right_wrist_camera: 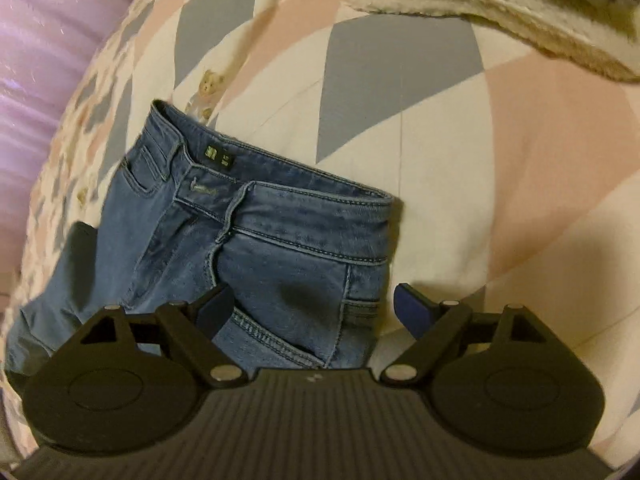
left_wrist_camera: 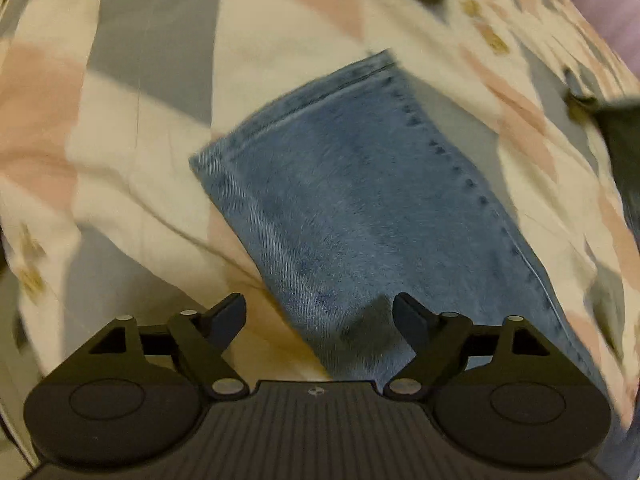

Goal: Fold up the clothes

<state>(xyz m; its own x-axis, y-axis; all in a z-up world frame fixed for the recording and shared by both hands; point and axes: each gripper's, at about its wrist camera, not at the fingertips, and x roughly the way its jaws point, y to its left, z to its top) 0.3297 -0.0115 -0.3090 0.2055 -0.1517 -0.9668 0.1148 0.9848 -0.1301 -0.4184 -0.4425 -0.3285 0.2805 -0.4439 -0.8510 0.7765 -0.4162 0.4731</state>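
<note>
Both tongs stand apart with nothing between them: your left gripper [left_wrist_camera: 320, 312] over the hem end, your right gripper [right_wrist_camera: 314, 306] over the waist end of the blue denim jeans [right_wrist_camera: 256, 240]. The jeans lie flat on the quilted bedspread with pink, grey and cream triangles [right_wrist_camera: 520, 140]; all places below are relative to the jeans. In the left wrist view the leg hem [left_wrist_camera: 296, 104] is ahead of the jaws and the leg runs back under them, slanting toward the lower right, so the long axis lies roughly along that gripper's line of sight. In the right wrist view the waistband [right_wrist_camera: 304, 204] crosses ahead of the jaws, and the pocket area sits directly below and between the fingers. A cream fleecy blanket edge [right_wrist_camera: 500, 12] lies beyond the waistband, well apart. Judgement: each hand is nearest its own end, so hem-to-waist is the natural fold; your left hand carries the hem along the leg toward the waistband. Left view is blurred, so the hem's layering is unclear.
</note>
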